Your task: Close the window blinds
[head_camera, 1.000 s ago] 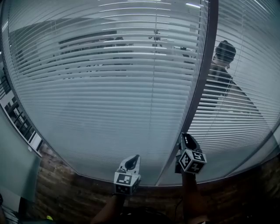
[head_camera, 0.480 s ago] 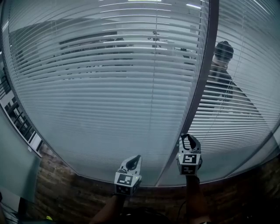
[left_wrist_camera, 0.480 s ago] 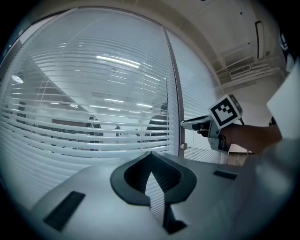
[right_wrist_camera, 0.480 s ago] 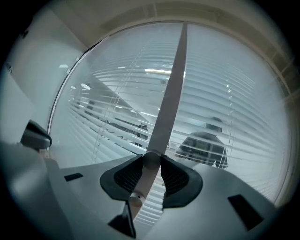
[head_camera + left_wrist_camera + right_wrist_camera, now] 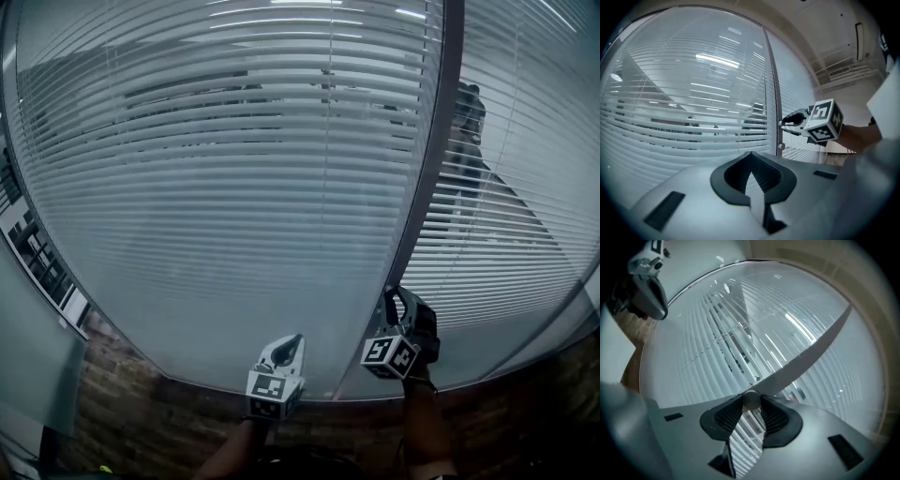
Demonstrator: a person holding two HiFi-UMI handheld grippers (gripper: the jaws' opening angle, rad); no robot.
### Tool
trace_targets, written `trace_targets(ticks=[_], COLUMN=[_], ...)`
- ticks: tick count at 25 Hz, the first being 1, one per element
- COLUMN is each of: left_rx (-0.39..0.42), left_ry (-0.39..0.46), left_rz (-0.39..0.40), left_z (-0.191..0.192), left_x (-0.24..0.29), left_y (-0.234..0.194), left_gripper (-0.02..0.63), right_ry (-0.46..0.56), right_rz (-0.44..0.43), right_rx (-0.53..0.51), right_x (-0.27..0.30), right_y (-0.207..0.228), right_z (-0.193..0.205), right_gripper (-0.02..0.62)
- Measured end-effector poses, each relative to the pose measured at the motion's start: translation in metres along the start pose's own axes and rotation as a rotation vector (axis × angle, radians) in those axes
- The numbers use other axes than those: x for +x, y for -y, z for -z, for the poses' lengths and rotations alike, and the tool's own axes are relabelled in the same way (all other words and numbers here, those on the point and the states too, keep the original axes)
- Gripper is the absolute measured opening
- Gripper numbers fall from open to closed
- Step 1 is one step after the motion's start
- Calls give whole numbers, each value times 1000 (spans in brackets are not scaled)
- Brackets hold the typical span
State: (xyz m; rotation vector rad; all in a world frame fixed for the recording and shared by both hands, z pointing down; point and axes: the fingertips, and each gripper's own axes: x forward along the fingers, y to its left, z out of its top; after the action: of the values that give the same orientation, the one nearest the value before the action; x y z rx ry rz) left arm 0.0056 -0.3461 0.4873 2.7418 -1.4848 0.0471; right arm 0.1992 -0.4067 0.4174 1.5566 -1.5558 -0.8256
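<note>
Blinds (image 5: pixel 234 187) of pale horizontal slats hang behind a tall glass wall and fill most of the head view. A dark upright frame post (image 5: pixel 427 187) splits the glass into a wide left pane and a narrower right pane. On the left pane the slats lie nearly flat together, with only dim shapes of the room beyond showing through their upper half. On the right pane the slats stand more open, and a person (image 5: pixel 467 141) can be seen through the gaps, standing on the far side.

Low in the view, the right gripper (image 5: pixel 392 298) reaches up to the foot of the frame post, its marker cube tilted to one side. Its own view shows the jaws closed on a small round knob (image 5: pixel 751 400) that sits on the post, one pad pressing on each side.

The left gripper (image 5: pixel 292 339) is held just to the left, near the bottom of the left pane and apart from the knob. Its jaws meet at the tips with nothing between them, and they point level at the slats.
</note>
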Motion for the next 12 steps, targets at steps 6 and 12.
trace_targets(ticks=[6, 12], left_rx=[-16, -29], left_ry=[-7, -37], left_rz=[2, -19], left_z=[0, -1], left_x=[-3, -10], left_y=[3, -1], left_gripper=[2, 2], right_ry=[29, 103], right_rz=[-22, -132], right_rx=[102, 582], right_x=[-1, -7], right_y=[1, 2], right_z=[-1, -1], right_gripper=[127, 145])
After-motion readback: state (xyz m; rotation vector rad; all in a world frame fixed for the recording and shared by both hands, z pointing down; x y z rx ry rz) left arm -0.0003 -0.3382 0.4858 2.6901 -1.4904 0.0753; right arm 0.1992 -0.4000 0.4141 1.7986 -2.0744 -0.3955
